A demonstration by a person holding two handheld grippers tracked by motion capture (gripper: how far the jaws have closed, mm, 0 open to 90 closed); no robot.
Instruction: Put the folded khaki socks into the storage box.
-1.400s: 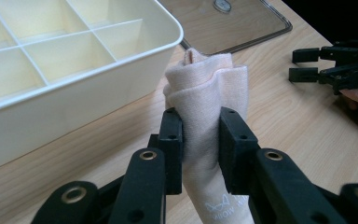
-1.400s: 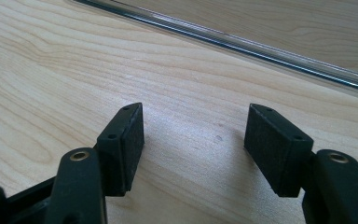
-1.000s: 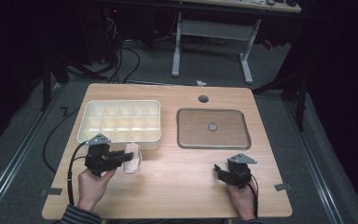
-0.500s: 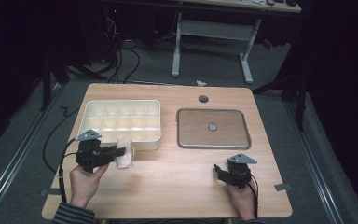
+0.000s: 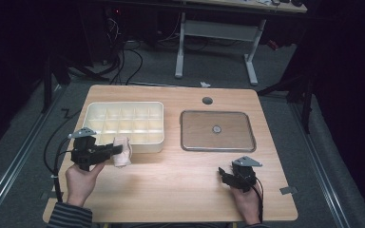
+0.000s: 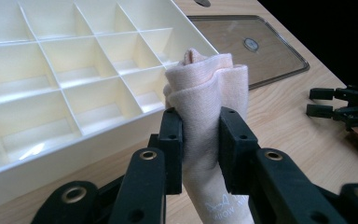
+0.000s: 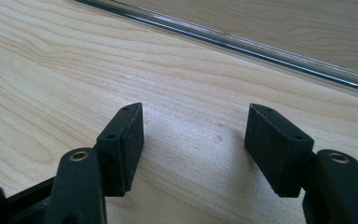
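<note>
Now — left gripper (image 6: 200, 140) clamped on rolled sock (image 6: 209, 88), beside tray (image 5: 123, 122) | right gripper (image 7: 196, 140) wide open, empty — over table (image 5: 171, 180)

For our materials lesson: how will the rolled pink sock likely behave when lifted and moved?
The sock is probably soft: it bulges where the left tool pinches it. It is likely light and may unroll, since its folds look loose. It is unlikely to slip from the pads.

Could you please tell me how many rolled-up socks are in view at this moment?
1. The pink rolled sock is clamped in the left gripper, just in front of the divided tray. None shows in the tray's visible compartments, though some are partly hidden.
</note>
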